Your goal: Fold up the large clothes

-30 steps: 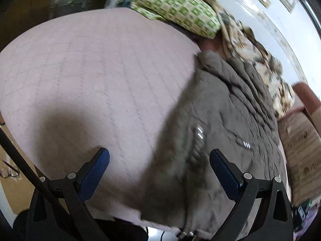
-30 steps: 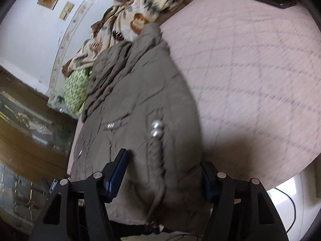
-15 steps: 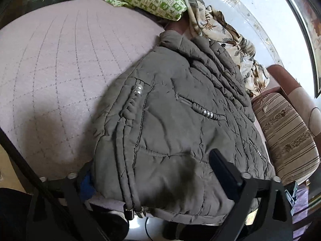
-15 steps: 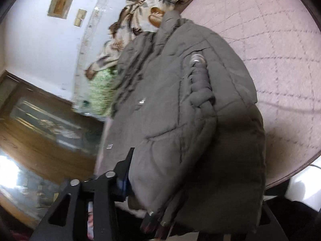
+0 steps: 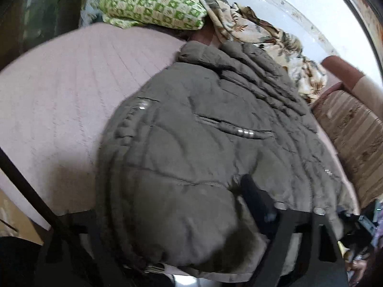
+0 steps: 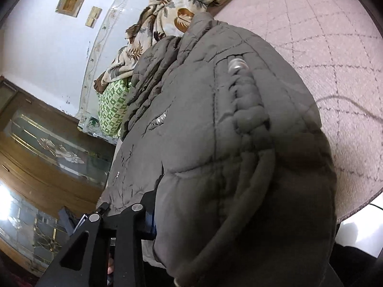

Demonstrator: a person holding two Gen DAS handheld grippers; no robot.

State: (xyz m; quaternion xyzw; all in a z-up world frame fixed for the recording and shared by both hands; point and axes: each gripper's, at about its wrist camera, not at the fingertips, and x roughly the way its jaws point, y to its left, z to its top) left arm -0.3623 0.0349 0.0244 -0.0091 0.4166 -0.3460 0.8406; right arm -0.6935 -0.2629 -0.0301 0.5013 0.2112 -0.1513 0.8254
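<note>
A grey-brown quilted padded jacket (image 5: 203,143) is laid on a bed covered by a pale pink quilted bedspread (image 5: 67,100), with its hem bulging over the bed's near edge toward both cameras. On one side of the jacket a broad stretch of bare bedspread is left open; on the other side little bed is seen, and a brown striped upholstered chair (image 5: 352,134) stands just beside it. Beyond the jacket's collar a green-and-cream checked pillow (image 5: 153,9) and a cream leaf-printed blanket (image 5: 263,31) are bunched against the white wall. A wooden cabinet with glass doors (image 6: 47,148) is noted past the pillow in the right wrist view.

The left claw (image 5: 167,215) is pitched downward at the jacket's hem. Its jaws have just been closing with the hem bunched between them; one finger is pressed into the fabric, the other is hidden beneath it, so a firm grip cannot be confirmed.

The right claw (image 6: 215,227) is likewise angled down at the hem. Its jaws have just been closing on a thick fold of jacket, which fills the gap and covers one finger entirely.
</note>
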